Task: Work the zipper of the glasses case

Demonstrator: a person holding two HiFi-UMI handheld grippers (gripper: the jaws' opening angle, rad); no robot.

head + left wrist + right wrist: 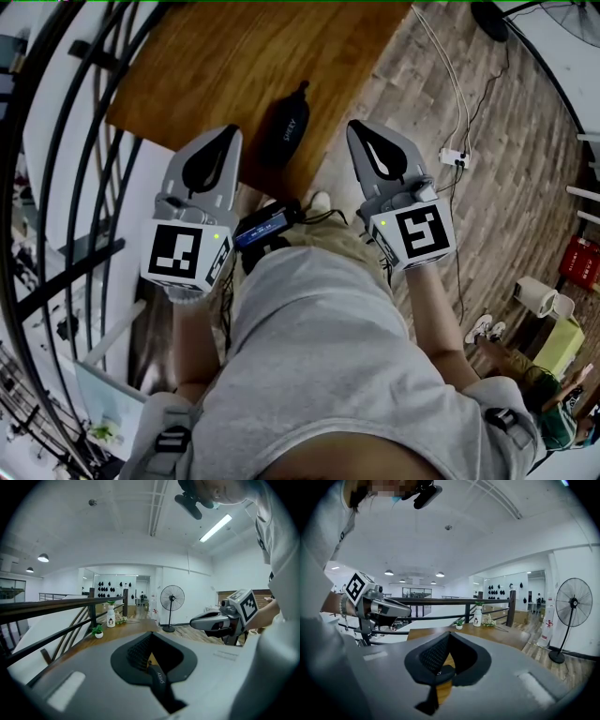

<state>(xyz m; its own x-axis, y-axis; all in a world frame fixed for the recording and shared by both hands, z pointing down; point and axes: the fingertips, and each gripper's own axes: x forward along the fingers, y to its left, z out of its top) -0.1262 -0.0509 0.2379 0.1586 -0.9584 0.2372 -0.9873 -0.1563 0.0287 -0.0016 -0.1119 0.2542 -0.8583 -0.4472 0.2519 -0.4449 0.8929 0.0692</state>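
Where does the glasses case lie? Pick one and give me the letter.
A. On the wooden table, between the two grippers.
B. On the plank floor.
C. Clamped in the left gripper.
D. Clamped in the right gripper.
A: in the head view the glasses case lies on the wooden table, apart from the left gripper and the right gripper, both shut on nothing.

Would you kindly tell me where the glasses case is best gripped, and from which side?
Grip the case across its narrow body near its closer end, probably from the near table edge: it lies flat, lengthwise away from you, and that leaves the thin tab at the far end free.
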